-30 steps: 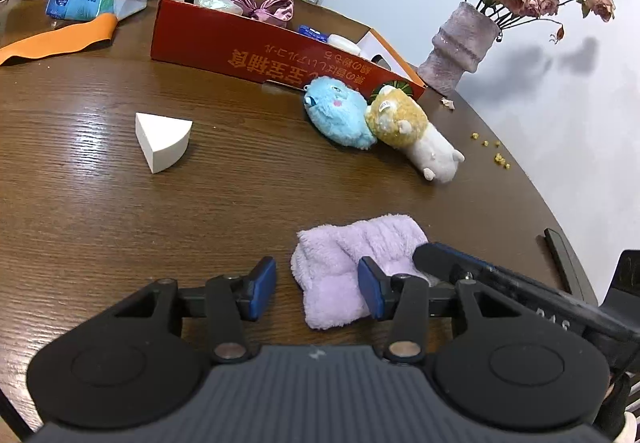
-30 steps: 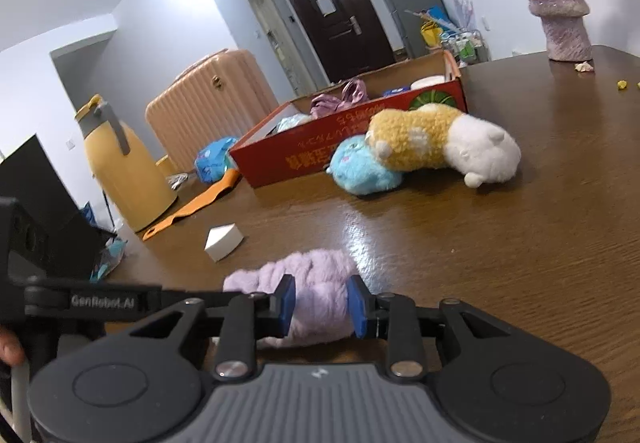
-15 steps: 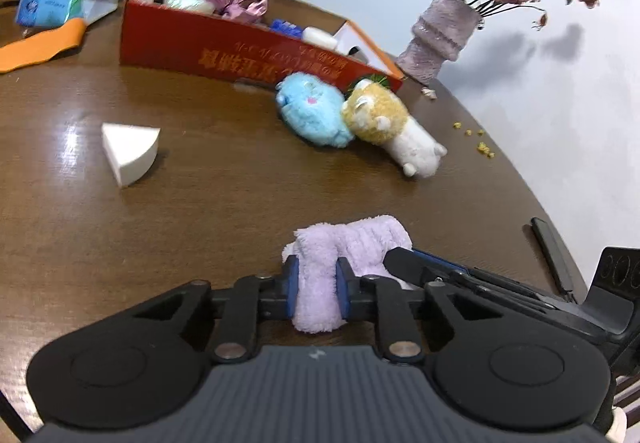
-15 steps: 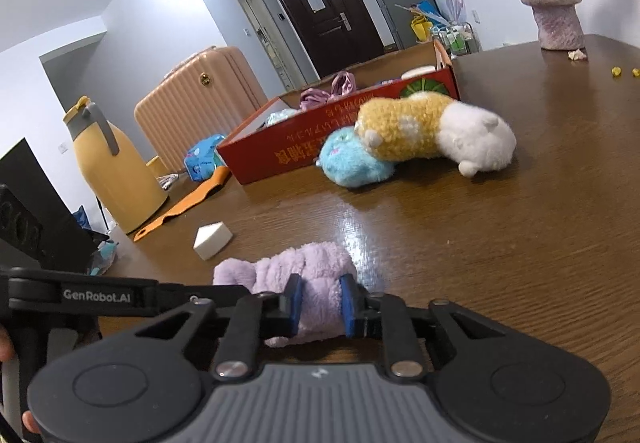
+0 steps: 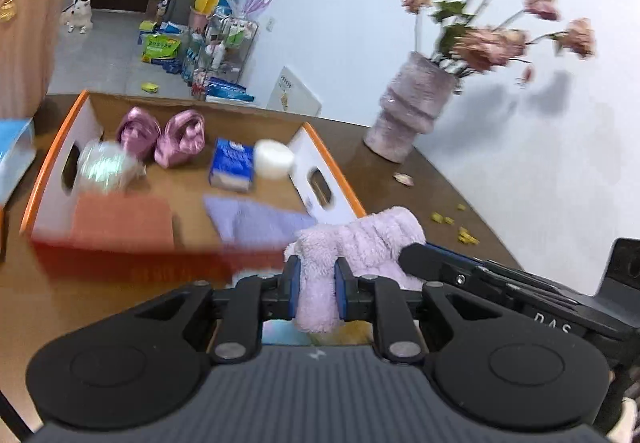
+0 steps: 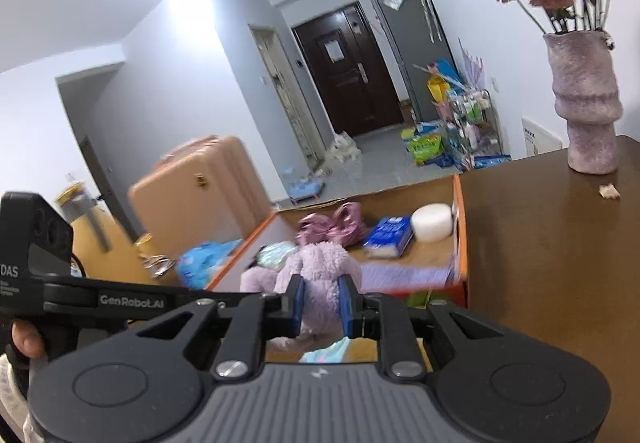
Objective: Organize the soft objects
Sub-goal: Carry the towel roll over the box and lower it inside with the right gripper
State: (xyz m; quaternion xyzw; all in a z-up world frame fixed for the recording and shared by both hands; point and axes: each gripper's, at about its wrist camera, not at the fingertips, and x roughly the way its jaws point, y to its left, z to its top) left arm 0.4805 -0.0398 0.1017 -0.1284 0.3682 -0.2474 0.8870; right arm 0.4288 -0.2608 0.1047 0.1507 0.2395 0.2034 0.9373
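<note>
Both the left gripper (image 5: pixel 317 285) and right gripper (image 6: pixel 322 303) clamp the fluffy lilac towel (image 5: pixel 360 239), carried near the red cardboard box (image 5: pixel 56 179); next, lower it inside.

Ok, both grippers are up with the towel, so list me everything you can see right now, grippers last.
fluffy towel: one, lilac, held up in front of the box
cardboard box: one, red-orange outside, on the table
satin scrunchies: two, pink, at the back of the box
tissue pack: one, blue, in the box
round pad: one, white, beside the tissue pack
folded cloth: one, lavender, in the box, near side
vase: one, mauve, with dried pink roses, on the table
suitcase: one, peach, behind the table
left gripper: shut on the fluffy towel
right gripper: shut on the fluffy towel
</note>
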